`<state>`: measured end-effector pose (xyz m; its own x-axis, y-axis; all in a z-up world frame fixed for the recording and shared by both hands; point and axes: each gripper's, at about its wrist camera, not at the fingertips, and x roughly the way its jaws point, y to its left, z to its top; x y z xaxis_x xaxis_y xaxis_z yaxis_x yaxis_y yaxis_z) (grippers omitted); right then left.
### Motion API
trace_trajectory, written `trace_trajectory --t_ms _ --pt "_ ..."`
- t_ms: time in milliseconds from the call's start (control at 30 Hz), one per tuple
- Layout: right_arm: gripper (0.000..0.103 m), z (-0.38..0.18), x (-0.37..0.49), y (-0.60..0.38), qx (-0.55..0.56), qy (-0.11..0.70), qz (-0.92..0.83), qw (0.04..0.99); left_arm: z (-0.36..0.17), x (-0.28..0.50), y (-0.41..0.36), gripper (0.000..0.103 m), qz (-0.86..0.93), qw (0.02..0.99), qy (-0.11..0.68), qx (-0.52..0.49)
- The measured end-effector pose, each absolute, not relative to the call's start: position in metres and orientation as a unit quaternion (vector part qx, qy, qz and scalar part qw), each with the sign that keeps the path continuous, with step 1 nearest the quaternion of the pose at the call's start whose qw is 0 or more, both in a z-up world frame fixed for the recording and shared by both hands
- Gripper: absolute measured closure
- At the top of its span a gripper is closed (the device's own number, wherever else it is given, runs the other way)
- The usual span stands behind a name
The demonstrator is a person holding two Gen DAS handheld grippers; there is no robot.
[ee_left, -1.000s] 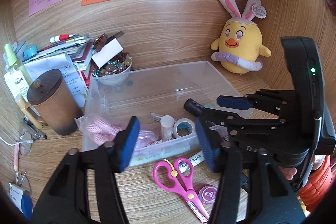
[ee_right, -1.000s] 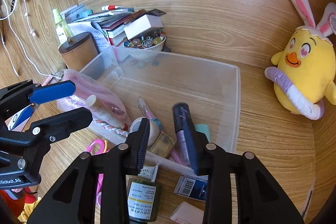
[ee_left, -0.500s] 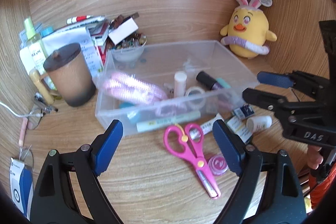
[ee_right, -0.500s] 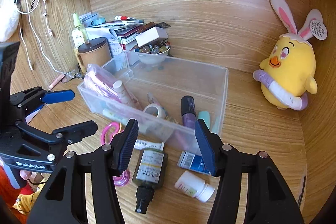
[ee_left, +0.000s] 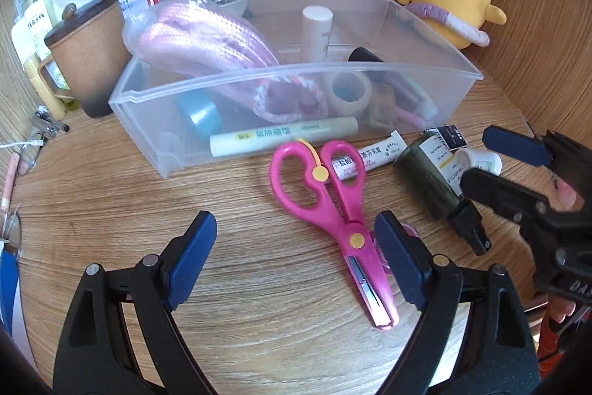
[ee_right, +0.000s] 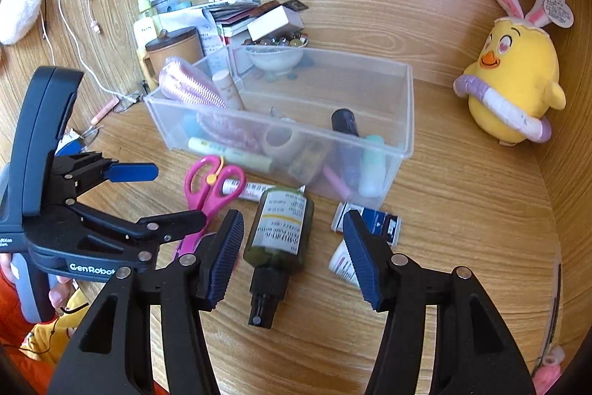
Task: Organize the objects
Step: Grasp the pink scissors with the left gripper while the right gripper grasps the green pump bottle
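A clear plastic bin [ee_left: 229,87] [ee_right: 403,106] on the wooden desk holds several small items, with a pink knitted bundle [ee_left: 207,39] sticking out. In front of it lie pink scissors [ee_left: 329,195] [ee_right: 211,187], a dark green spray bottle [ee_left: 429,180] [ee_right: 277,232], a white tube [ee_left: 373,156], a small white jar [ee_left: 481,161] and a blue-and-white box [ee_right: 370,219]. My left gripper [ee_left: 296,258] is open and empty, low over the desk with the scissors between its fingers. My right gripper [ee_right: 292,256] is open and empty, straddling the spray bottle.
A yellow bunny-eared plush [ee_right: 514,76] sits at the back right. A brown lidded cup [ee_left: 81,62], a green bottle [ee_left: 35,10], papers and a bowl of beads [ee_right: 275,52] crowd the back left. Cables [ee_right: 70,6] hang on the left wall.
Both grippers pulled back from the bin and dropped toward the desk. The right gripper let go of the dark purple tube, now in the bin, and opened wide. The left gripper opened wider.
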<state>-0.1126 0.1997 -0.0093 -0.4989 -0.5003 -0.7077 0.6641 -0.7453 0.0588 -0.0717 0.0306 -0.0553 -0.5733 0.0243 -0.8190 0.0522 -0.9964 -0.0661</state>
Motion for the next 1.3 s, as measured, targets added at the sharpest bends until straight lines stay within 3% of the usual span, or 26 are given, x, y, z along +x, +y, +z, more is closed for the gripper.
trace_trajectory --t_ms 100,333,467,667,767,933,1000,1300 --pt "0.051 -0.015 -0.110 0.201 0.372 0.114 -0.856 0.341 -0.058 -0.074 0.035 0.016 -0.885 0.006 0.045 0.464" --pt "0.051 -0.022 -0.105 0.203 0.376 0.113 -0.850 0.350 -0.057 -0.079 0.037 0.032 -0.883 0.007 0.047 0.467" --pt "0.051 -0.024 -0.105 0.202 0.376 0.112 -0.849 0.355 -0.062 -0.084 0.033 0.033 -0.875 0.010 0.072 0.479" --pt "0.051 -0.027 -0.107 0.199 0.379 0.112 -0.845 0.360 -0.063 -0.081 0.053 0.035 -0.877 0.012 0.042 0.478" --pt "0.051 -0.029 -0.108 0.197 0.379 0.115 -0.845 0.358 -0.065 -0.073 0.060 0.041 -0.881 0.020 0.021 0.472" --pt "0.051 -0.030 -0.114 0.198 0.385 0.102 -0.844 0.358 -0.065 -0.063 0.070 0.070 -0.886 0.013 0.003 0.464" --pt "0.051 -0.029 -0.116 0.198 0.387 0.099 -0.845 0.357 -0.065 -0.061 0.077 0.075 -0.888 0.007 -0.008 0.460" --pt "0.051 -0.035 -0.119 0.182 0.401 0.112 -0.840 0.349 -0.062 -0.049 0.066 0.082 -0.896 -0.001 -0.018 0.444"
